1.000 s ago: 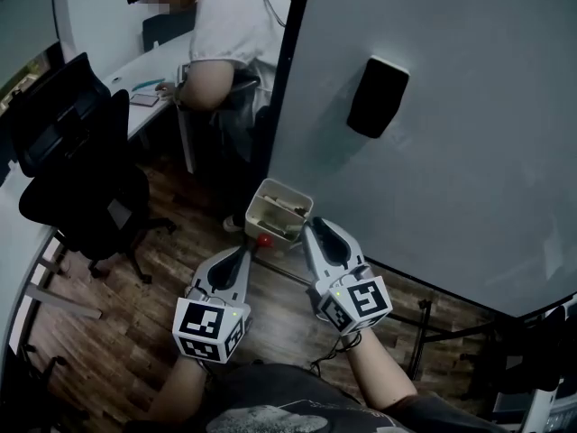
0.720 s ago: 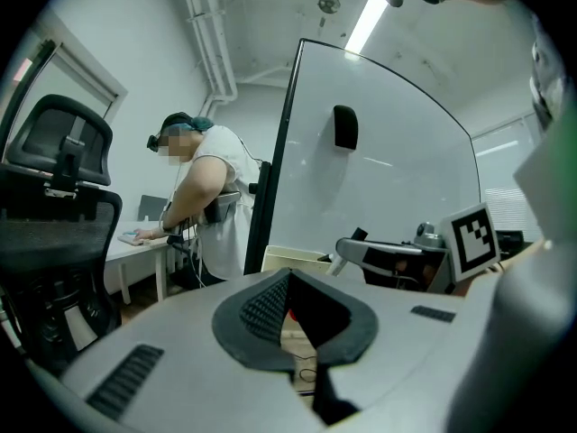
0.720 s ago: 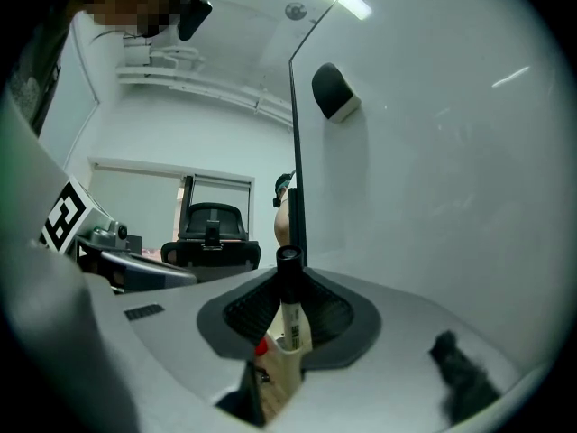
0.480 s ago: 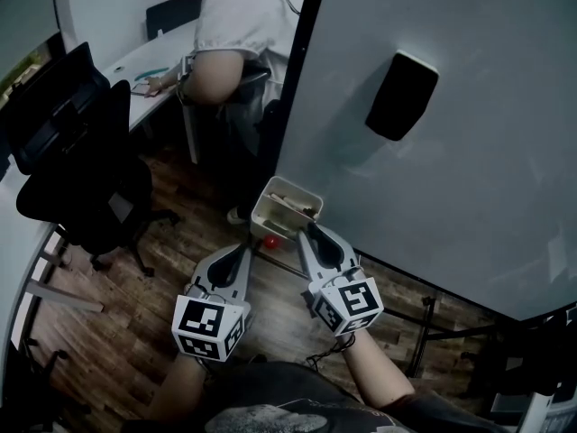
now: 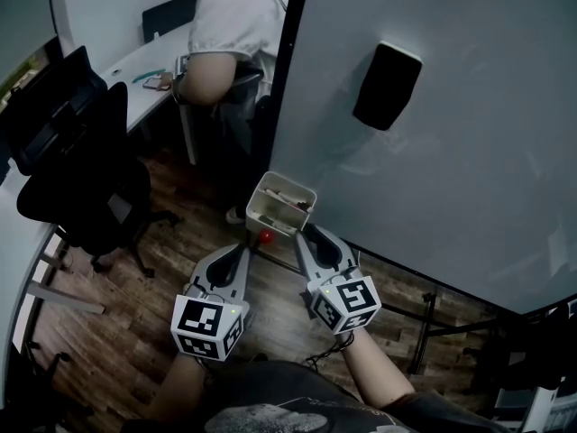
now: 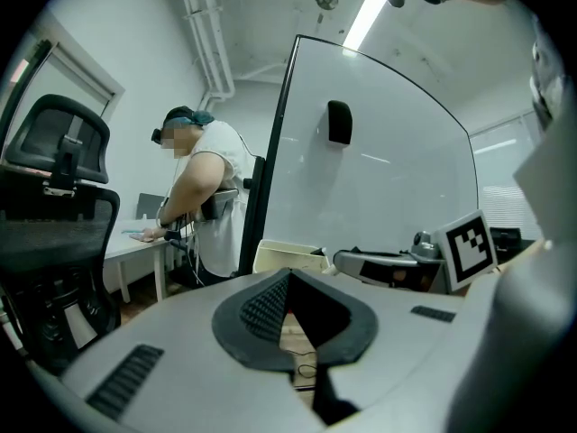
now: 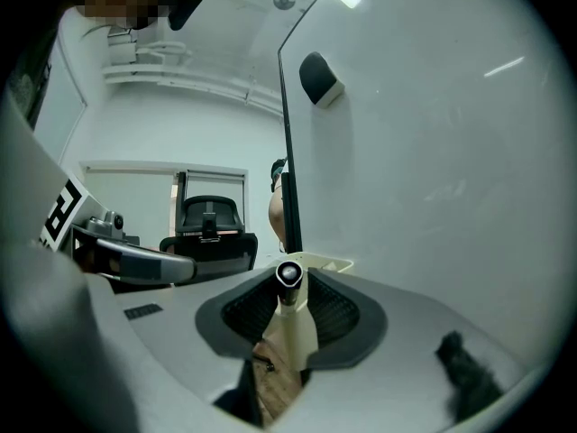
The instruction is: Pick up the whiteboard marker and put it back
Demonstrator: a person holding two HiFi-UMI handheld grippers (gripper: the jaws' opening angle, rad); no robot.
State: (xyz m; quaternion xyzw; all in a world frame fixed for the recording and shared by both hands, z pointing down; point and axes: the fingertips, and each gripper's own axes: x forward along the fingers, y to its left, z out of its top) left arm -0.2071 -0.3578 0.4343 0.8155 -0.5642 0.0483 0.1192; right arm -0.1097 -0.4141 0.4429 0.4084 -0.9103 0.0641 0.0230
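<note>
One pale, black-tipped whiteboard marker [image 7: 288, 276] sat pinched in the right gripper [image 5: 305, 235], jaws just loosening (probably light, stiff, slick; grip mid-barrel). Empty, the left gripper [image 6: 287, 287] was closed.

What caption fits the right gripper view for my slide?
Right gripper clamps the whiteboard marker between its pads, whiteboard alongside, tray just ahead.

Head view: dim, bluish, underexposed. Floor [image 5: 135, 332] near black at 8 o'clock; whiteboard [image 5: 469, 152] brightest.
Gripper views: fisheye, black vignette at rim, straight edges bowed.
Ceiling strip light [image 6: 368, 14] at 1 o'clock; streak glare on whiteboard.
Left gripper [image 6: 288, 273] and right gripper [image 7: 290, 289] bodies soft, out of focus.
Whiteboard marker [image 7: 288, 275] end shows small highlight.
</note>
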